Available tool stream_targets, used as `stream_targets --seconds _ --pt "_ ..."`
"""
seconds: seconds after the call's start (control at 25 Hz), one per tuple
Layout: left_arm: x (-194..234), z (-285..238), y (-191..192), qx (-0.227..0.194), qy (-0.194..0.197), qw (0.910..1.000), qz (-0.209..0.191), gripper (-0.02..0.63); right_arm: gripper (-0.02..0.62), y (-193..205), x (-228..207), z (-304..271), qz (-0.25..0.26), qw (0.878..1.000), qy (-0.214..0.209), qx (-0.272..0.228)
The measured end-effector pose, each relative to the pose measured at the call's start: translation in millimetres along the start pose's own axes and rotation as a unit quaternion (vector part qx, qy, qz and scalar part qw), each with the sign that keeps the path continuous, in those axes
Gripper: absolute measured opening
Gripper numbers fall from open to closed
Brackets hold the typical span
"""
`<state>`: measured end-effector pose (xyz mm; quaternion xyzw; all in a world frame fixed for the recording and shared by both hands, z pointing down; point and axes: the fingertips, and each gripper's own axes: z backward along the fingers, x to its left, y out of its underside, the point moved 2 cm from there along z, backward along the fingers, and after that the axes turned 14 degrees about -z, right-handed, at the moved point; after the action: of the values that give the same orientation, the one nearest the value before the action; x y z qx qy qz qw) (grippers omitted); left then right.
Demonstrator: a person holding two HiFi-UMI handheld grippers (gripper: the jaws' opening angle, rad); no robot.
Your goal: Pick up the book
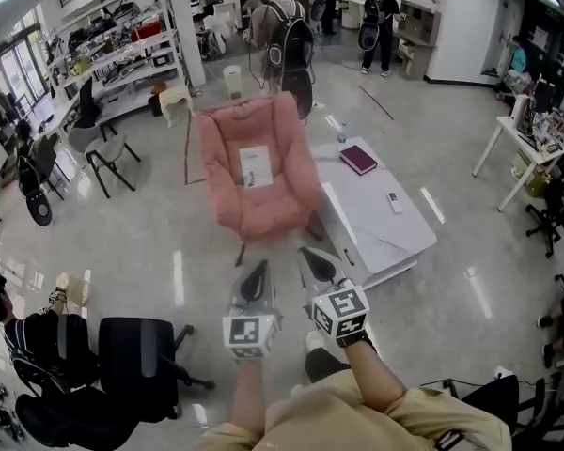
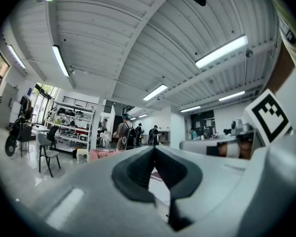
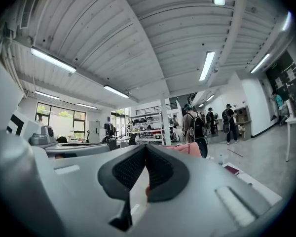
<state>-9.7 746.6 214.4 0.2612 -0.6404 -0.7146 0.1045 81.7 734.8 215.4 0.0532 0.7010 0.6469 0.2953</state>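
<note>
A dark red book (image 1: 358, 159) lies on the far end of a low white table (image 1: 376, 219), also seen as the book (image 3: 231, 170) in the right gripper view. Both grippers are held side by side, level, near the person's body, well short of the table. My left gripper (image 1: 257, 277) is shut with nothing between its jaws, and so is my right gripper (image 1: 317, 264). In the gripper views the left gripper's tips (image 2: 153, 149) and the right gripper's tips (image 3: 144, 148) meet, empty.
A pink armchair (image 1: 256, 167) with a white sheet (image 1: 256, 165) on its seat stands left of the table. A small remote (image 1: 394, 202) and a bottle (image 1: 341, 133) are at the table. A black office chair (image 1: 139, 365) and a seated person (image 1: 23, 336) are at lower left. People stand at the back.
</note>
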Motion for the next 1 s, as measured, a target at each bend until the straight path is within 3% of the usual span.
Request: stream_targets --seconds 0.12,0.36,0.72,1.0 --pt "17.4 -41.3 -10.0 -0.021 -0.003 0.9997 0.007 0.002 0.005 -20.2 -13.4 -33.3 0.015 1.000 -0.015 -0.009" --pt "28.1 -120.1 -39.9 -0.088 -0.028 0.9957 0.006 0.002 0.005 -61.9 -82.4 -71.9 0.014 1.000 0.002 -0.024" --pt "45.1 -210.8 -26.1 -0.070 -0.030 0.9971 0.012 0.002 0.005 -91.6 -154.9 -131.4 -0.001 0.999 0.005 -0.041" --pt "44.9 -235.9 0.4 -0.052 -0.050 0.9973 0.009 0.002 0.005 -68.8 -204.8 -159.3 -0.032 0.999 0.020 -0.008"
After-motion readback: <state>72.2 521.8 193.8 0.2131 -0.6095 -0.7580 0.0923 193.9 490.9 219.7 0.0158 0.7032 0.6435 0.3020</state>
